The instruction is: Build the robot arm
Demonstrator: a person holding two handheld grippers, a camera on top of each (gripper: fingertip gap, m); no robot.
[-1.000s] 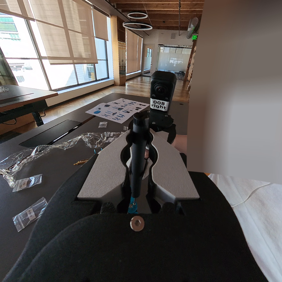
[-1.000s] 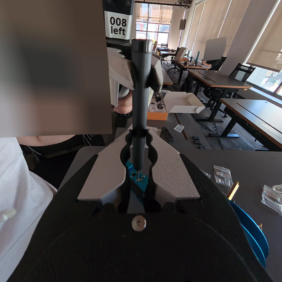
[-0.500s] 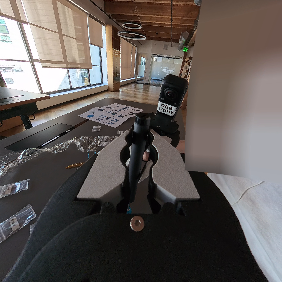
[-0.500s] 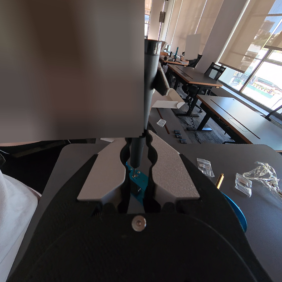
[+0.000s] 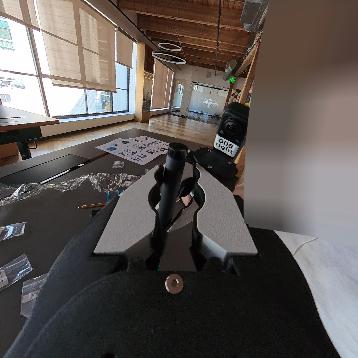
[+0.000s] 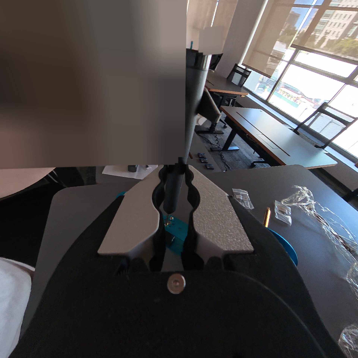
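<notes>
Dark matte laminate forms the bench, on which crumpled clear plastic film, small clear bags, a brass standoff and a printed sheet are scattered. Wooden ceiling beams, ring lights, tall blinded windows and a wood floor are seen beyond; in the right wrist view further desks and chairs are lined along the windows. A dark grey screwdriver is gripped by the left tongs, which are closed on its shaft. The right tongs are closed on a blue metal part, onto whose small screws the screwdriver's tip is set; a blue disc lies just beside them on the bench
</notes>
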